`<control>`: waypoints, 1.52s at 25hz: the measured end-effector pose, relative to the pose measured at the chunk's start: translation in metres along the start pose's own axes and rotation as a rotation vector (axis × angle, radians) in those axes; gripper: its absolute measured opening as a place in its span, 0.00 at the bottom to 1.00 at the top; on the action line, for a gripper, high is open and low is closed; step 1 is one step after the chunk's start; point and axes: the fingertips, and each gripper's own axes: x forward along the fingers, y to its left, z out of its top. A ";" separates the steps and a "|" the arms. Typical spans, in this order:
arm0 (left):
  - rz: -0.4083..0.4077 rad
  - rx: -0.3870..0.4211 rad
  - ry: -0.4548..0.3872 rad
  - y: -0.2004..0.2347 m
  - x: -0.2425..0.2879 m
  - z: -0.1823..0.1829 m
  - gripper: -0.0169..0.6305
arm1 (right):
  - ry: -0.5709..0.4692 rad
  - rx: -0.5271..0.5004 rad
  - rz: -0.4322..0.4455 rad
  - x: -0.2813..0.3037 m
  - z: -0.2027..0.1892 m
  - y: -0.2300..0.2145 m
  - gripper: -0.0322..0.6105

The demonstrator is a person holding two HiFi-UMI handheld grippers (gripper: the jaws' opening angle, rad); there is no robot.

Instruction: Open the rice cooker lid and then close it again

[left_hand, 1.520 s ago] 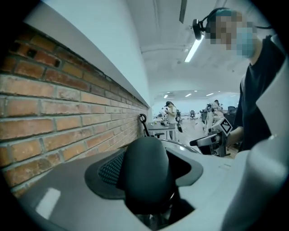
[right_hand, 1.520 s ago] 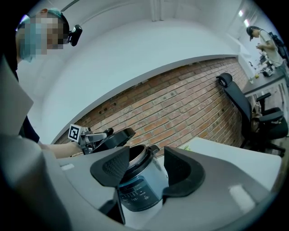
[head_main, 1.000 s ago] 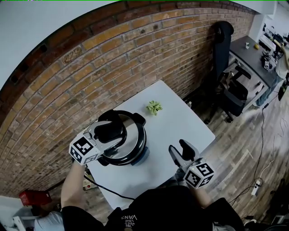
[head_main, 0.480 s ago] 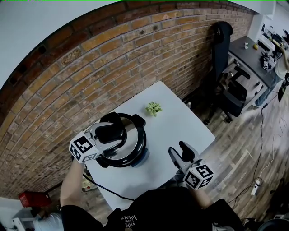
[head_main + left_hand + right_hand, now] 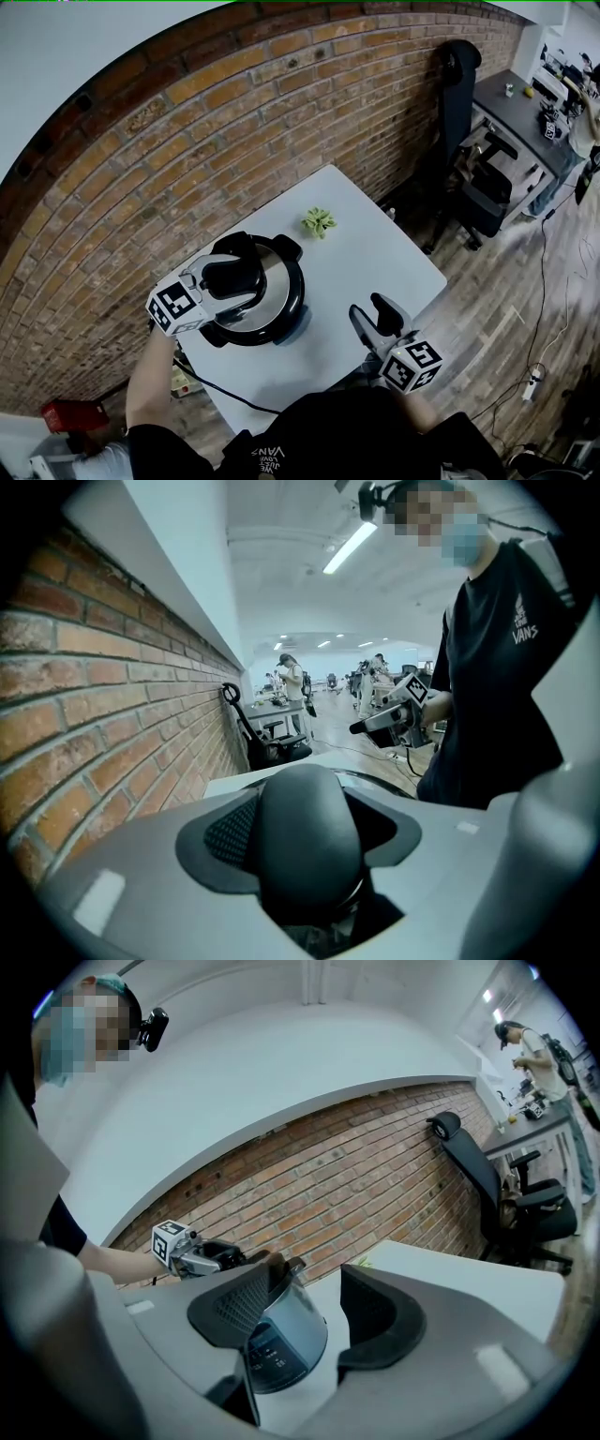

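**Head view:** Your left forearm (image 5: 148, 380) reaches up from the lower left and sets the left gripper (image 5: 232, 277) on top of the rice cooker (image 5: 267, 314), which stands at the left part of the white tabletop (image 5: 380, 248), close to the brick wall (image 5: 234, 122). The lid (image 5: 279, 277) lies flat on the pot. You hold the right gripper (image 5: 373, 311) close to your body over the tabletop's near edge, well apart from the cooker, with its marker cube toward you. 1 small green object (image 5: 319, 222) lies beyond the cooker.

**Left gripper view:** Your 2 jaws press in on the black lid handle (image 5: 307, 827), which fills the space between them. The far rim of the lid shows just behind it.

**Right gripper view:** Your 2 jaws stand spread with nothing between them. Past them the cooker's front panel faces you, with your left hand and its gripper level on the lid.
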 end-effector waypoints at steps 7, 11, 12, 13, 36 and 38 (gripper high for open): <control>0.033 -0.019 0.010 0.000 0.003 0.002 0.46 | 0.016 0.015 0.033 0.007 -0.006 0.005 0.41; 0.071 -0.045 0.021 0.000 0.003 0.000 0.46 | 0.037 0.014 0.074 0.017 -0.007 0.008 0.41; 0.085 -0.056 0.026 0.001 0.003 0.000 0.46 | 0.042 0.015 0.085 0.020 -0.006 0.008 0.41; 0.103 -0.070 0.031 0.002 0.003 -0.001 0.46 | 0.046 0.016 0.096 0.023 -0.005 0.008 0.41; 0.505 -0.291 0.076 0.019 -0.006 -0.008 0.46 | 0.309 -0.056 0.538 0.104 0.002 0.020 0.41; 0.554 -0.274 0.086 0.019 -0.009 -0.007 0.46 | 0.317 -0.060 0.561 0.105 0.002 0.023 0.41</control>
